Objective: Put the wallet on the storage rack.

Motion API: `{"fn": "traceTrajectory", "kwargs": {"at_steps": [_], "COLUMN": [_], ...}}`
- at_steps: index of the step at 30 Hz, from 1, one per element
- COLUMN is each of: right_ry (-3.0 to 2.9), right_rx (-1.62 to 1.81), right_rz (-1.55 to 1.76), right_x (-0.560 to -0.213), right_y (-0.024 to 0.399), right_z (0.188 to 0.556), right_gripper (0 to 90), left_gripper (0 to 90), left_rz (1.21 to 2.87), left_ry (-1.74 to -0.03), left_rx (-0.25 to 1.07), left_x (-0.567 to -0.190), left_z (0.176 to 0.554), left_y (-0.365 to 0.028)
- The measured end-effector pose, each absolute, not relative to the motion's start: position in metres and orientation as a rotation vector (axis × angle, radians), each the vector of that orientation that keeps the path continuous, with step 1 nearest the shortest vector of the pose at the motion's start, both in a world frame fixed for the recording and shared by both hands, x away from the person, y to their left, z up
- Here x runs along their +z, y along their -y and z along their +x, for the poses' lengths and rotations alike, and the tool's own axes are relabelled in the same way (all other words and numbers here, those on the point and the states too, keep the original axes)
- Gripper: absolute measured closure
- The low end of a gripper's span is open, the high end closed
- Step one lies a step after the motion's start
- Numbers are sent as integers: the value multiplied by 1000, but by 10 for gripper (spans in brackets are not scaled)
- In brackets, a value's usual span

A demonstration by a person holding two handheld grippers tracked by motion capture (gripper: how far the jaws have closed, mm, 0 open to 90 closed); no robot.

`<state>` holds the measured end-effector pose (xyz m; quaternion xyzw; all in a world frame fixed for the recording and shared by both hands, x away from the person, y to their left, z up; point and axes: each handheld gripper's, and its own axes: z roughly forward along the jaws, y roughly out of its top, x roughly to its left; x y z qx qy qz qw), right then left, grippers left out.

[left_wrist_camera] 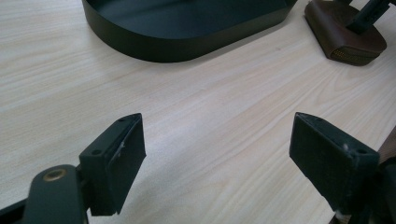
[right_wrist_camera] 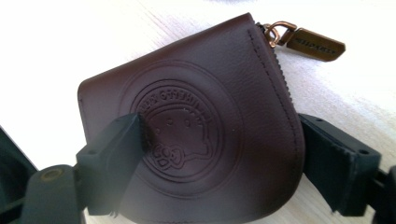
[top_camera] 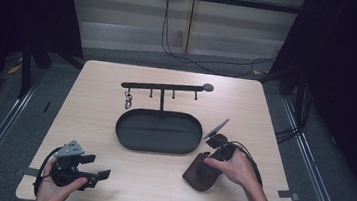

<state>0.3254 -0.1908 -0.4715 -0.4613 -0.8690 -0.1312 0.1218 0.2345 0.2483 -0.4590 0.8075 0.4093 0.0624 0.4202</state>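
Near the front right corner of the tabletop point(top_camera: 118, 79) lies a dark brown leather pouch point(top_camera: 200, 172), flat on the wood, just in front of the right end of the black oval tray point(top_camera: 157, 146). The right gripper point(right_wrist_camera: 219, 158) is down over it, its jaws spread wide with one to each side of the pouch; whether they press on the leather or merely stand beside it cannot be told. The right gripper view gives the detail that the high view lacks: a round embossed seal on the pouch's face, with a ring of letters too faint and turned to read, a small figure with a bow inside it, a zip along the curved edge, and a brass zip pull point(right_wrist_camera: 315, 44) stamped with a word that is too small to make out. In the high view the person's right hand point(top_camera: 237, 168) covers the gripper's body.

Behind the tray a black hook rail point(top_camera: 165, 86) rises on a stem, with a metal clasp point(top_camera: 128, 99) hanging at its left end.

The left gripper point(left_wrist_camera: 217, 161) sits near the front left corner, held in the left hand point(top_camera: 54, 188), its jaws wide apart over bare wood. The left gripper view looks across the tabletop to the tray's wall and the pouch's zipped edge at the far right.
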Motion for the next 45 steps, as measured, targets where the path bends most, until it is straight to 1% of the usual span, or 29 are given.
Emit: {"fn": "traceTrajectory", "kwargs": {"at_steps": [8,9,12,14,17,22,27,32,39,40,41,45], "right_ry": [2495,2500,2490,2486,2500,2515,2524,2542,2597,2599,2586,2609], "right_rx": [-359,-361,-374,-376,-376,-406,-395,-422,-407,-405,-424,-414], "right_rz": [-1377,-1392,-1430,-1437,-1436,-1453,-1457,-1464,-1459,-1456,-1456,-1462], "right_x": [-470,-468,-461,-460,-458,-447,-443,-432,-420,-418,-416,-409], "right_y": [192,192,198,201,200,202,200,202,200,199,200,199], "right_z": [328,327,327,326,325,325,325,324,324,324,324,324], "right_gripper": [209,232,371,395,406,507,527,601,608,649,661,669], "left_gripper": [184,184,184,188,189,189,190,190,190,190,190,190], "left_rz": [2029,2031,2035,2036,2033,2036,2028,2036,2040,2040,2038,2042], "left_ry": [-1027,-1027,-1029,-1027,-1031,-1026,-1032,-1024,-1023,-1021,-1021,-1015], "left_rx": [160,160,152,154,156,157,150,147,148,145,142,144], "left_x": [-459,-459,-460,-460,-460,-460,-460,-460,-460,-460,-460,-460], "left_z": [235,235,236,236,236,237,239,239,238,238,238,238], "left_y": [-250,-249,-249,-249,-250,-250,-253,-252,-251,-251,-251,-251]}}
